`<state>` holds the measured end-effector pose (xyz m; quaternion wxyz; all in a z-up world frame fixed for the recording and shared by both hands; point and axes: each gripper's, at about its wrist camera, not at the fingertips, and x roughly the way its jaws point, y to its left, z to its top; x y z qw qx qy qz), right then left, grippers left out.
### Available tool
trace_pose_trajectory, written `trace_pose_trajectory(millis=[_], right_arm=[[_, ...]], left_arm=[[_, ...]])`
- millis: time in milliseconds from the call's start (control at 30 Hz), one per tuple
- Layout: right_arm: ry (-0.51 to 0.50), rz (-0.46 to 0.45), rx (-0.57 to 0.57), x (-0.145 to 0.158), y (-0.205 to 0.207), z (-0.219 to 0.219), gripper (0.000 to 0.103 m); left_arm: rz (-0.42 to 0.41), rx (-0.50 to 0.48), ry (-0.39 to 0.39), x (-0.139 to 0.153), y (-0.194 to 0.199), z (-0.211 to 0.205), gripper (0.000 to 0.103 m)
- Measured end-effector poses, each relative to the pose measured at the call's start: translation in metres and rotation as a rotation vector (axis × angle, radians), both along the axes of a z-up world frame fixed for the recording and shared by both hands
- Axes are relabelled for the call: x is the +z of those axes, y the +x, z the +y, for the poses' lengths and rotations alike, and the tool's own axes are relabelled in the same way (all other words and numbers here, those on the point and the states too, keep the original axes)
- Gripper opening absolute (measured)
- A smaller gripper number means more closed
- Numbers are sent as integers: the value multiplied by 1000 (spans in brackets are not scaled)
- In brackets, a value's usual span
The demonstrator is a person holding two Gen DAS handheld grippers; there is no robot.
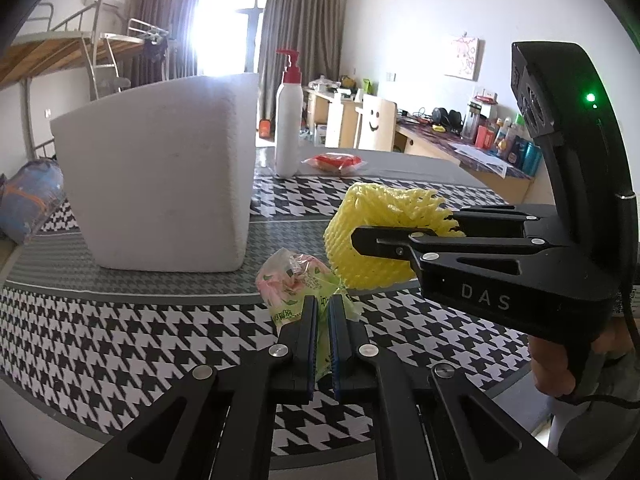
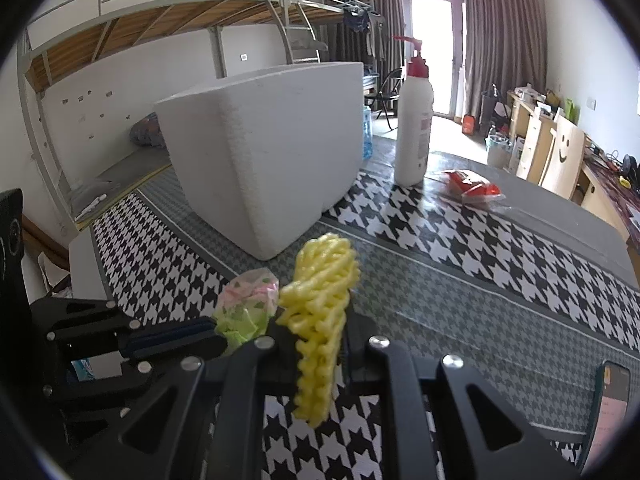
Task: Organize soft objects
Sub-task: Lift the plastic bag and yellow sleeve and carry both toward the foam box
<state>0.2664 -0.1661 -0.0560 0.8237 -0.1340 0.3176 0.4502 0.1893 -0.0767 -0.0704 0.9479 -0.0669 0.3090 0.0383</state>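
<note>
My left gripper is shut on a soft pink-and-green plastic packet and holds it just above the houndstooth cloth. My right gripper is shut on a yellow foam net sleeve; in the left wrist view that gripper comes in from the right with the sleeve beside the packet. The packet and the left gripper also show in the right wrist view at lower left. A white foam box stands ahead on the left, also in the right wrist view.
A white pump bottle with a red top stands behind the box. A red snack packet lies on the grey table beyond it. A phone lies at the right edge. Bunk bed and desks fill the room behind.
</note>
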Motion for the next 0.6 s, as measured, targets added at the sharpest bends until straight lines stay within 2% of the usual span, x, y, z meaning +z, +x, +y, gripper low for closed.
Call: trace_pose_trajectory(millis=[600], right_arm=[[15, -10, 20, 8, -10, 14, 18]], left_arm=[[-32, 38, 38, 23, -34, 29, 6]])
